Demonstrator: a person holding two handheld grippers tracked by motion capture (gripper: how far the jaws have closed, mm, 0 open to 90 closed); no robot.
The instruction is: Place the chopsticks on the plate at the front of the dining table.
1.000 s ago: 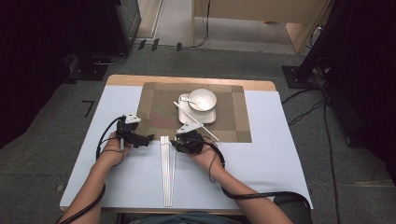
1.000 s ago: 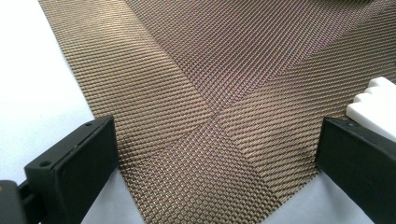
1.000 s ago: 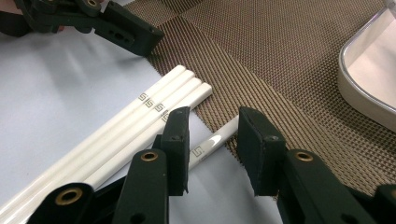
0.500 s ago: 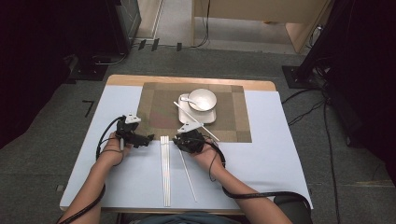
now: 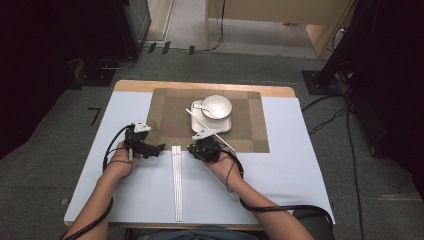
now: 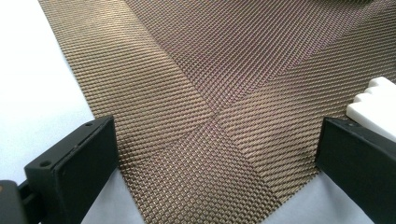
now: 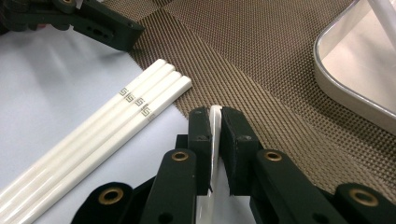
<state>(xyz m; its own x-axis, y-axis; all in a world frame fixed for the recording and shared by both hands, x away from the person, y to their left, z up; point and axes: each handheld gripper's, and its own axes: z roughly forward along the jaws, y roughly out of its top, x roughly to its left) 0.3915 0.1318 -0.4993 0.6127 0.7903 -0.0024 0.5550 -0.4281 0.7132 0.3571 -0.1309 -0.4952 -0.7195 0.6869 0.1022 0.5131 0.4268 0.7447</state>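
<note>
The right claw (image 7: 215, 122) is clenching a white chopstick (image 7: 215, 135) between its jaws, which have just been closing, low over the tabletop (image 5: 300, 150) at the near edge of the woven placemat (image 5: 250, 125). Three more chopsticks (image 5: 177, 185) are lying side by side just beside it. The left claw (image 5: 156, 149) is resting released, jaws spread wide over the placemat's corner.

– What is seen around the desk (image 5: 295, 165)?
– A grey carpeted floor (image 5: 65, 150) is seen on all sides, crossed by black cables (image 5: 330, 117).

– And farther back?
– A pale wooden cabinet (image 5: 280, 20) is set at the rear, with dark equipment stands (image 5: 345, 55) left in shadow at both sides.
</note>
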